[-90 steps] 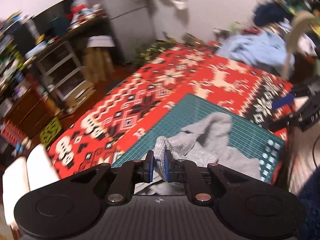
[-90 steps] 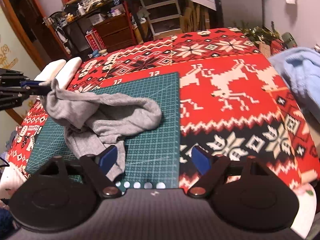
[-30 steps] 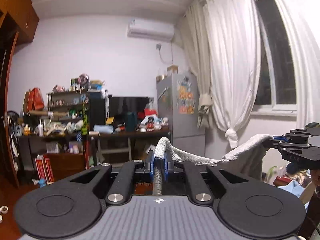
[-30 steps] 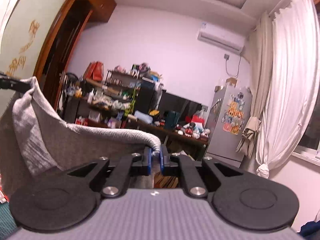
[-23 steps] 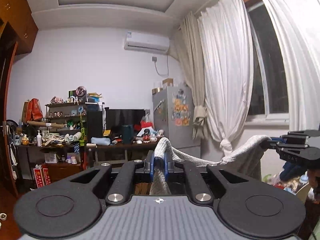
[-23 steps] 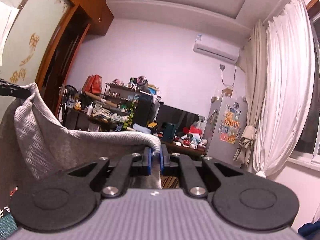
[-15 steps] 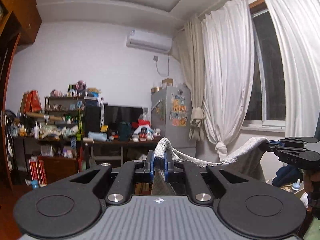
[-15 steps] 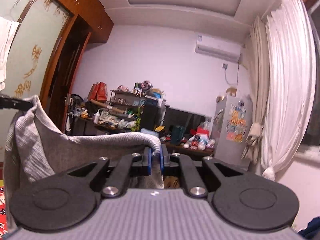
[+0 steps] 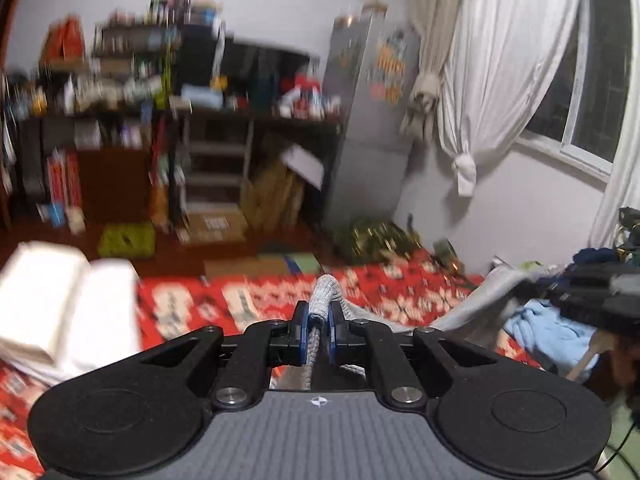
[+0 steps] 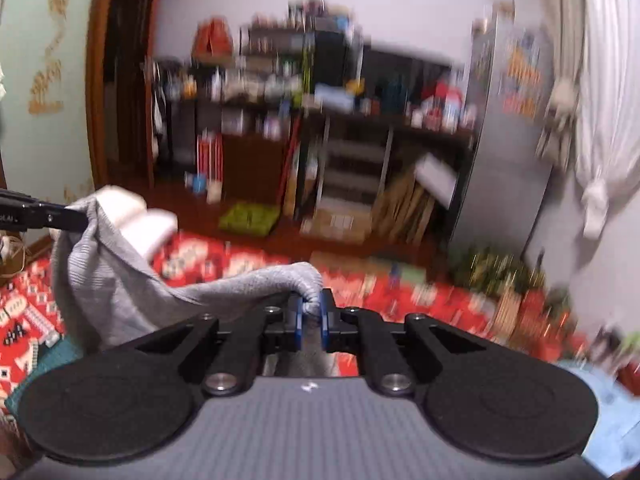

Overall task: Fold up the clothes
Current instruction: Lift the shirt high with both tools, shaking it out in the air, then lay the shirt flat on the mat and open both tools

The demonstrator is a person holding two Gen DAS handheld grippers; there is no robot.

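The grey knit garment [image 10: 120,280] hangs stretched between the left gripper [image 9: 318,330] and the right gripper [image 10: 310,316], both clamped on its edge, so it spans the gap between them. Below lies the red patterned blanket [image 9: 248,300]. White folded pillows [image 9: 60,300] sit on its left side, a light blue fabric heap [image 9: 552,332] on the right; the stretch between looks bare, though blurred.

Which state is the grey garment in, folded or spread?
Spread, unfolded: the grey garment hangs stretched between the left tongs and right tongs, both shut on it.
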